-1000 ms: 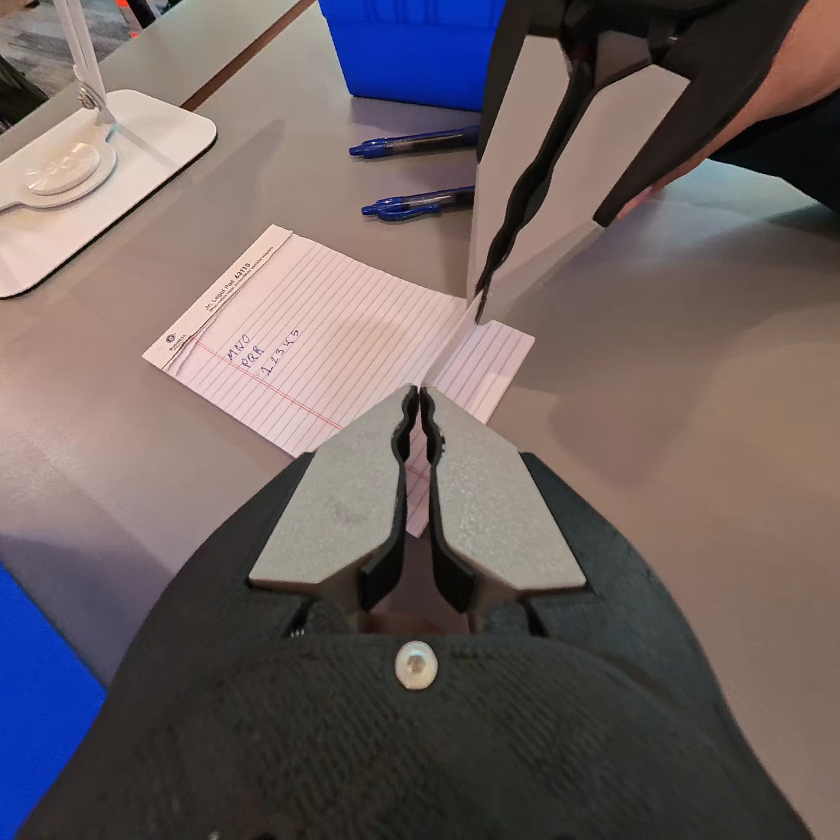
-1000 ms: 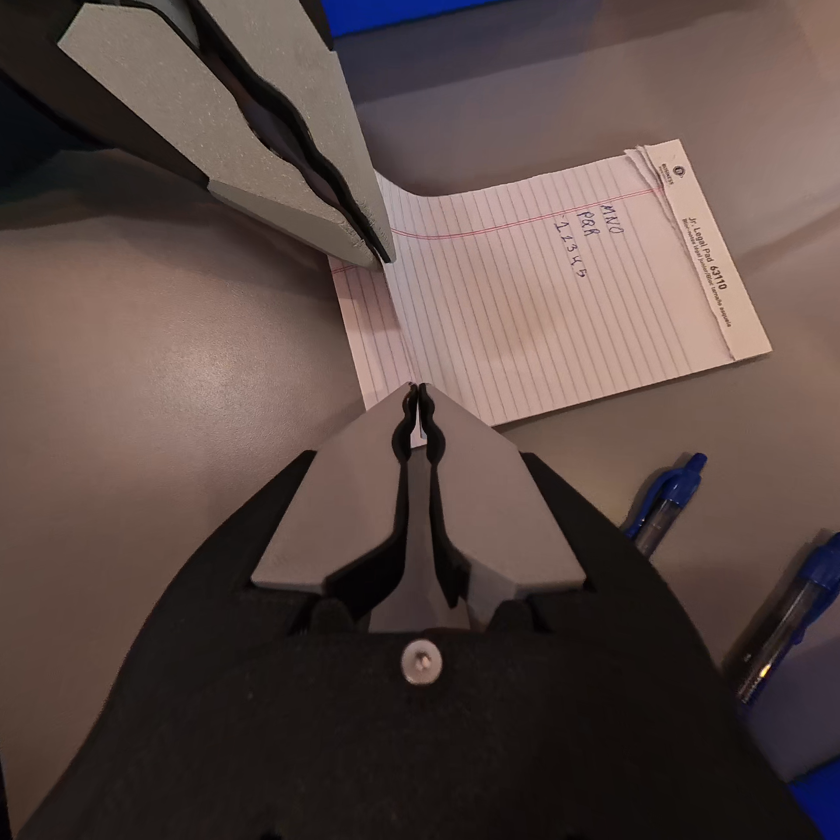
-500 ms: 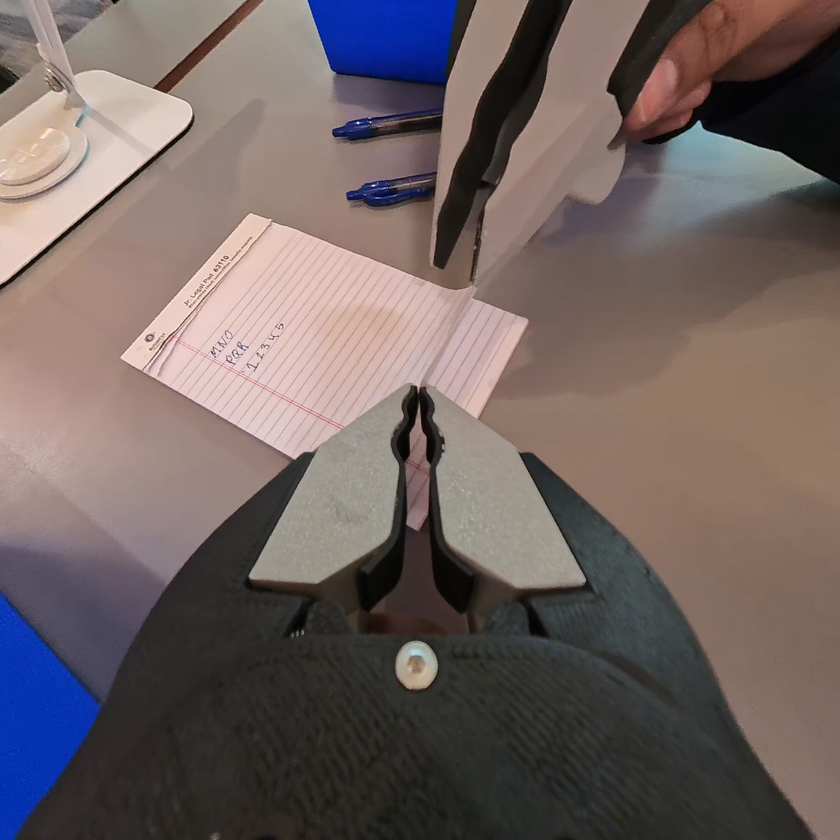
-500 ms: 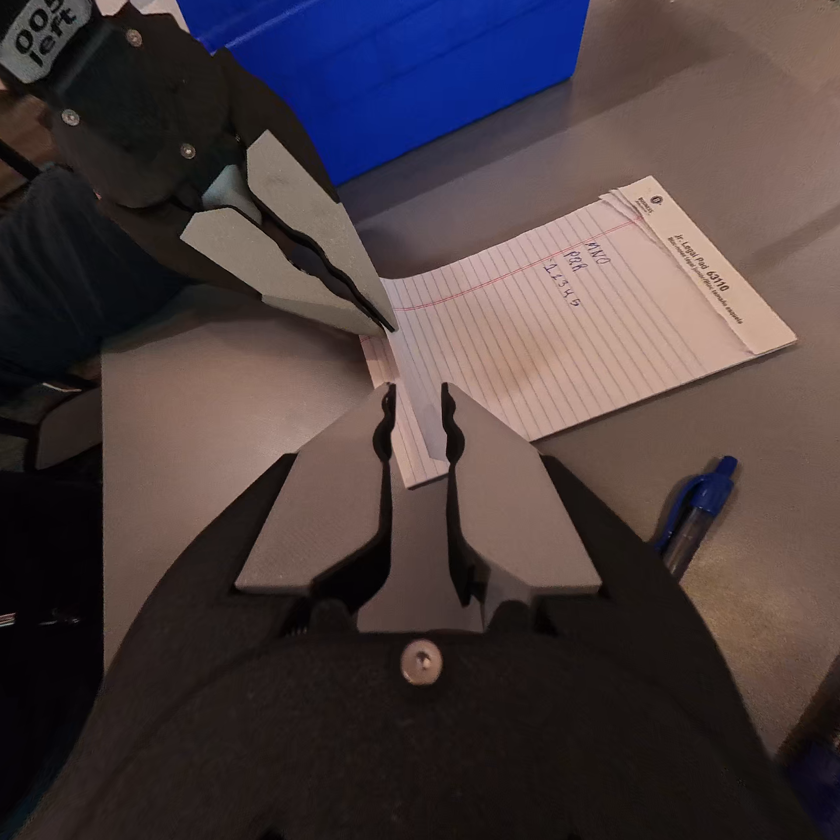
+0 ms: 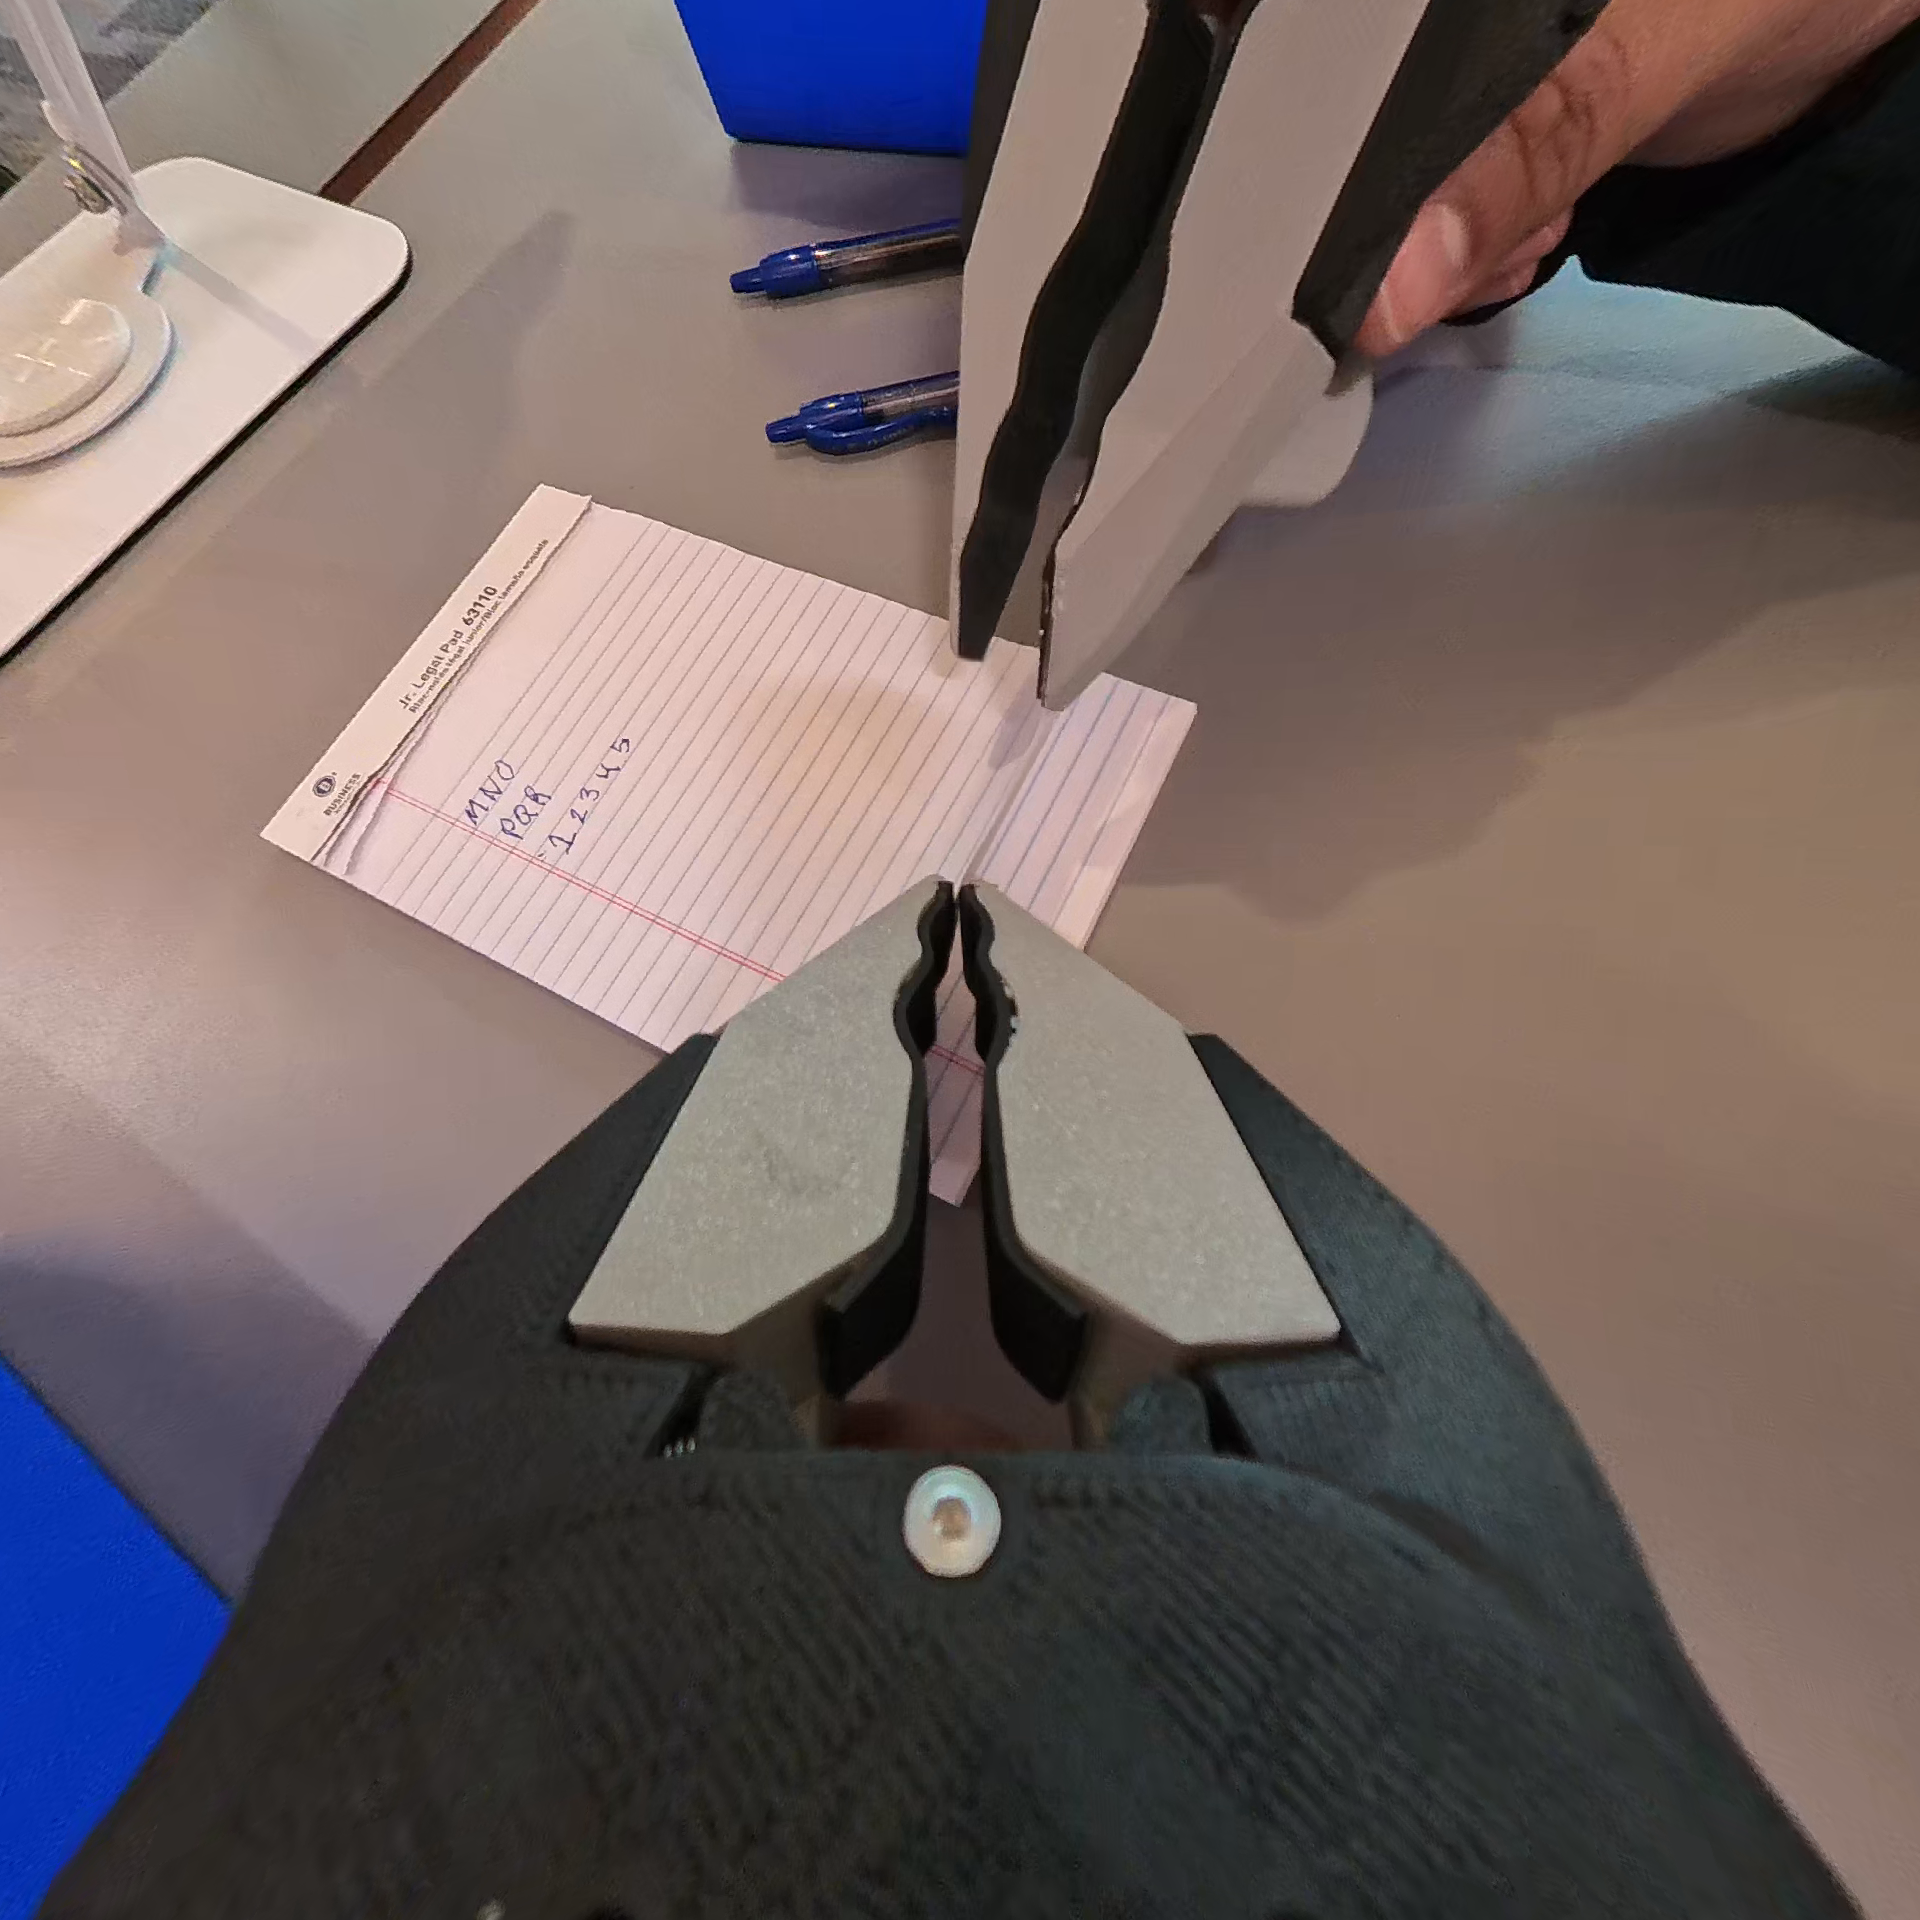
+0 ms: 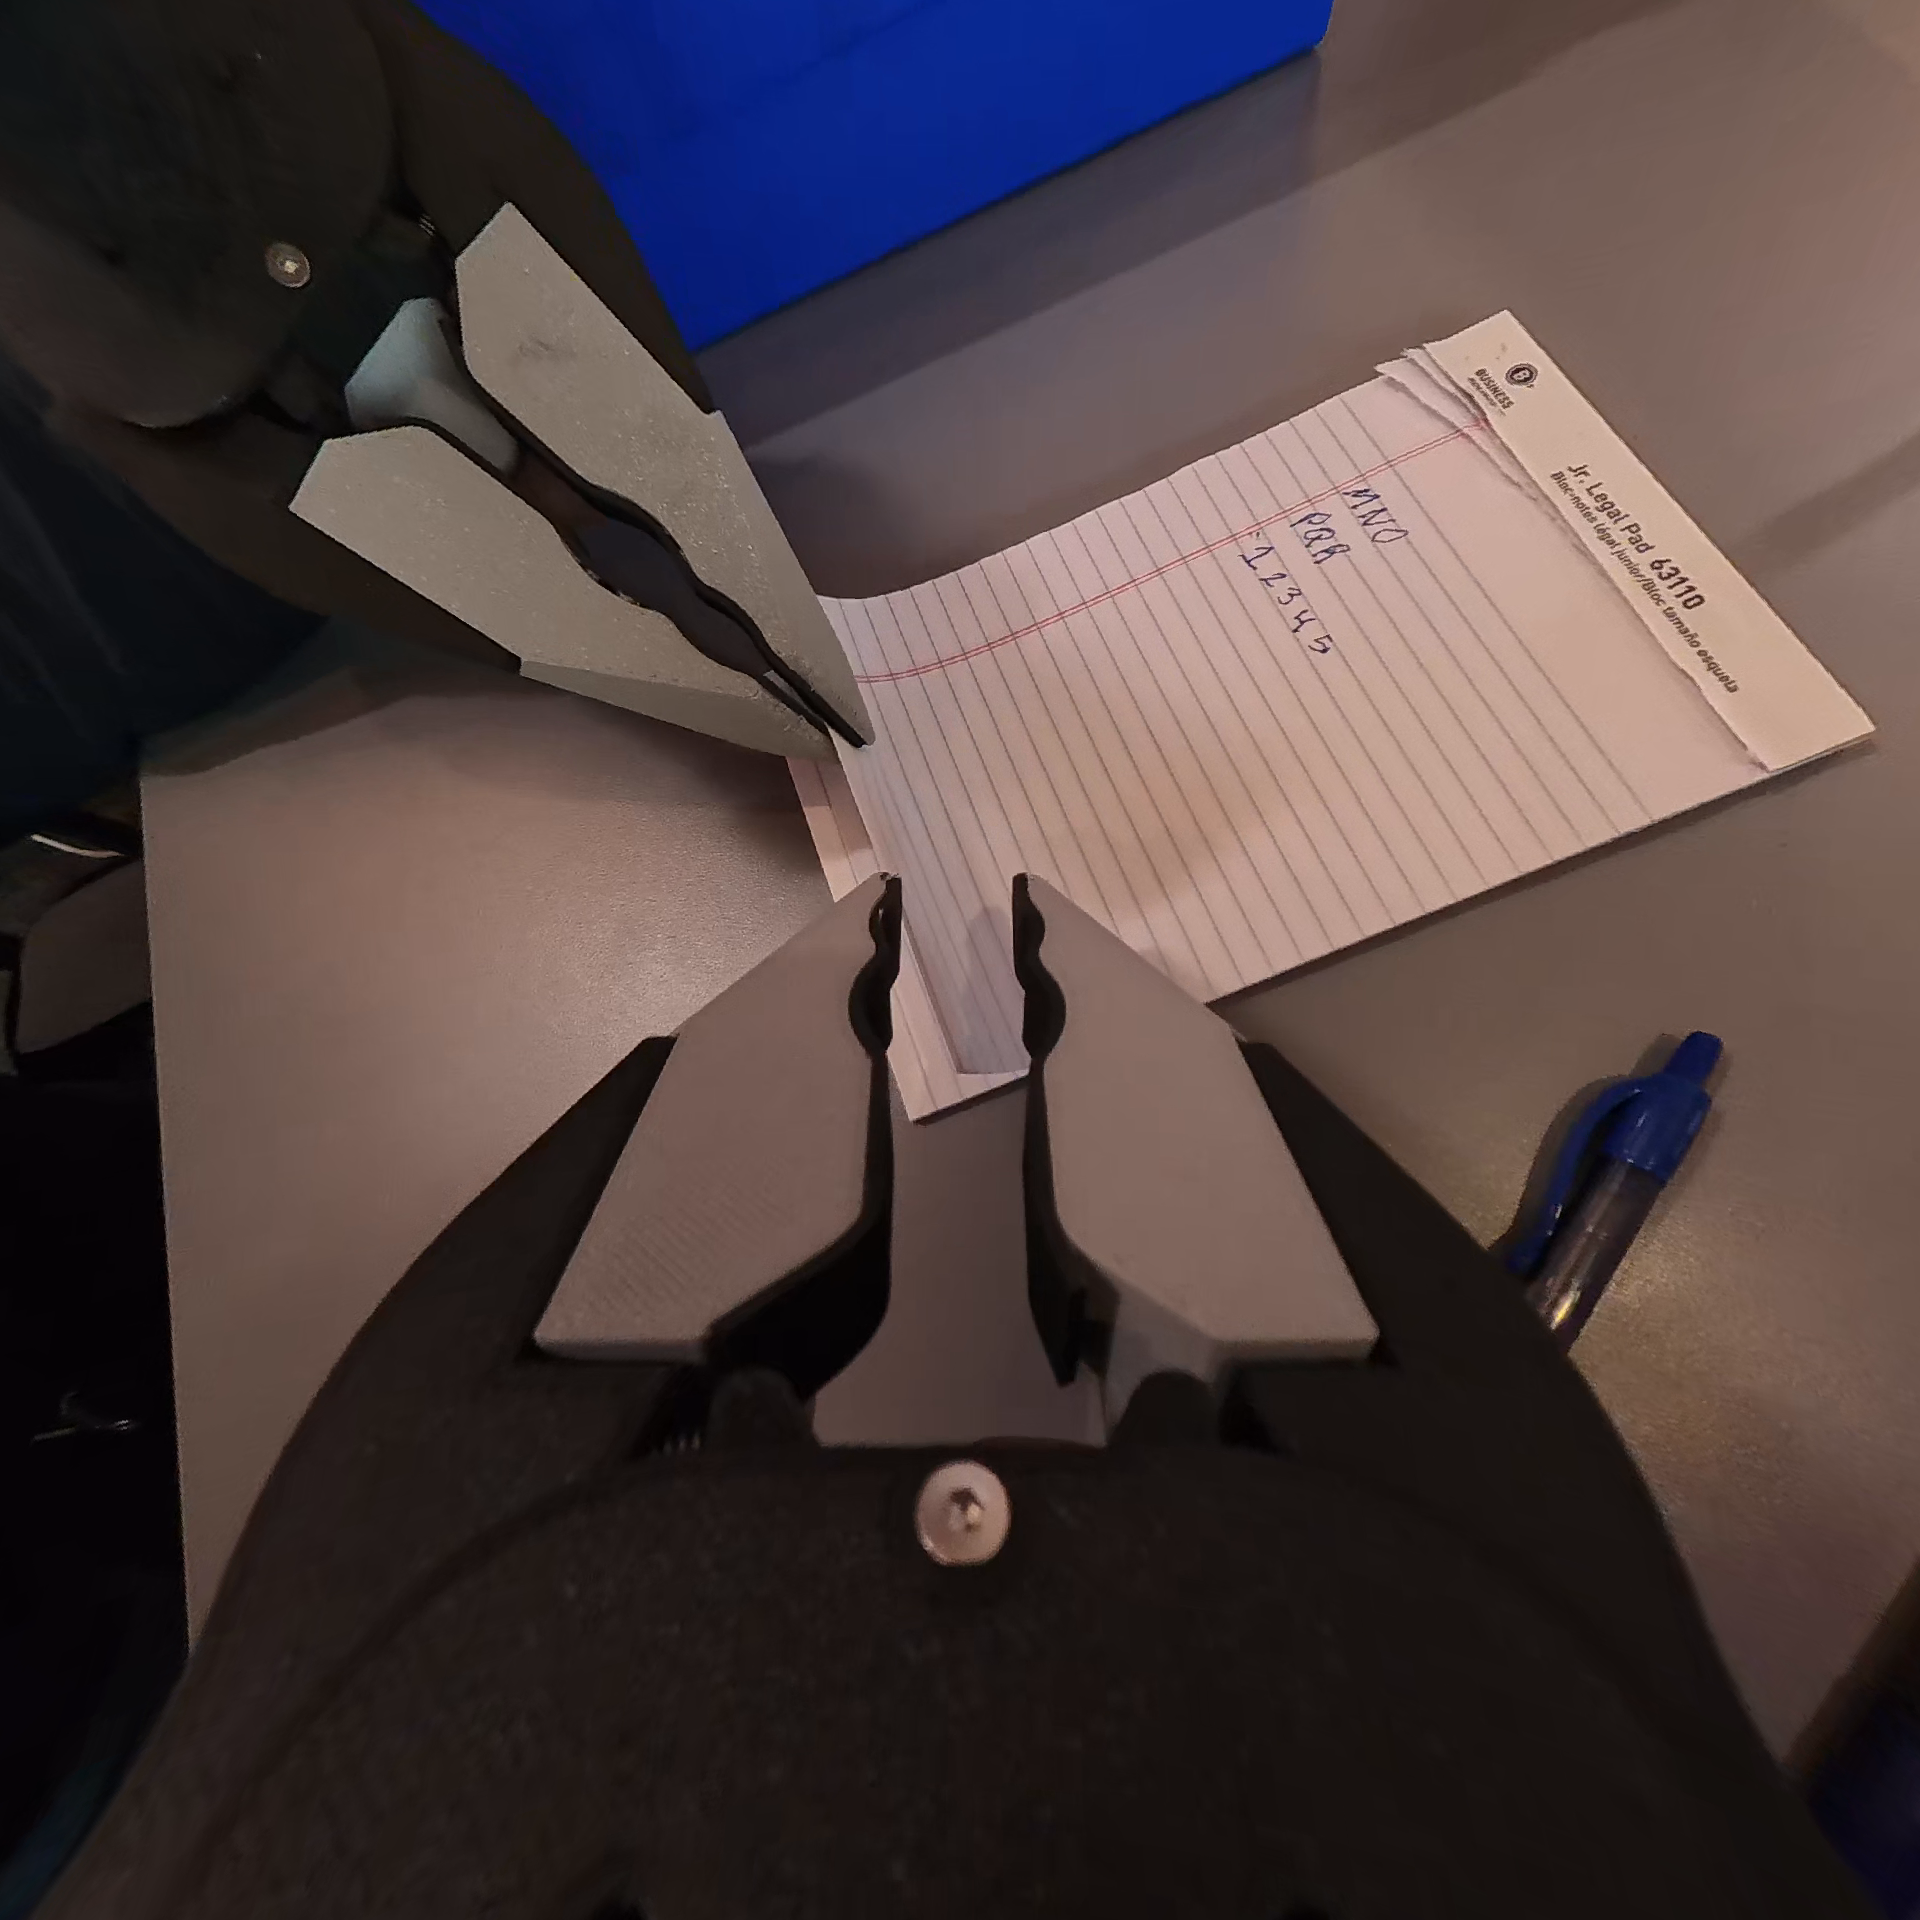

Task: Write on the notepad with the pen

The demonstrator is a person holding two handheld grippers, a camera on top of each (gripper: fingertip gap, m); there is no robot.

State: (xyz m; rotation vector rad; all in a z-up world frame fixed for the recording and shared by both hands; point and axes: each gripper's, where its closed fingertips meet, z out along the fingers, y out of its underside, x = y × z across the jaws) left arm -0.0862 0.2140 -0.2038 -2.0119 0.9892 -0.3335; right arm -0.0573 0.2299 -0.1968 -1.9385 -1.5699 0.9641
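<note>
A white lined notepad [image 5: 675, 769] with some blue handwriting lies on the grey table; it also shows in the right wrist view [image 6: 1299, 748]. Its top sheet is curled up along the bottom edge. My left gripper [image 5: 956, 899] is shut on one corner of that sheet, and it shows at upper left in the right wrist view [image 6: 847, 738]. My right gripper [image 6: 954, 888] is open, its jaws on either side of the sheet's other raised corner without pinching it; it hangs from above in the left wrist view [image 5: 1013, 665]. Two blue pens [image 5: 842, 265] [image 5: 862, 410] lie beyond the pad.
One blue pen [image 6: 1621, 1153] lies right of my right gripper. A blue bin [image 5: 831, 73] stands at the back; it also shows in the right wrist view [image 6: 935, 125]. A white stand base [image 5: 208, 301] sits far left. A person's hand [image 5: 1507, 156] holds the right gripper. One gripper's finger ends stand about 4 centimetres off the other's. It is some 12 centimetres from my right tips to the blue pen [image 6: 1621, 1153]. Seen from the left wrist view [image 5: 860, 415] as well.
My right gripper has opened and let go of the sheet's corner, drawing back a little. My left gripper has stayed shut on its corner of the sheet.
</note>
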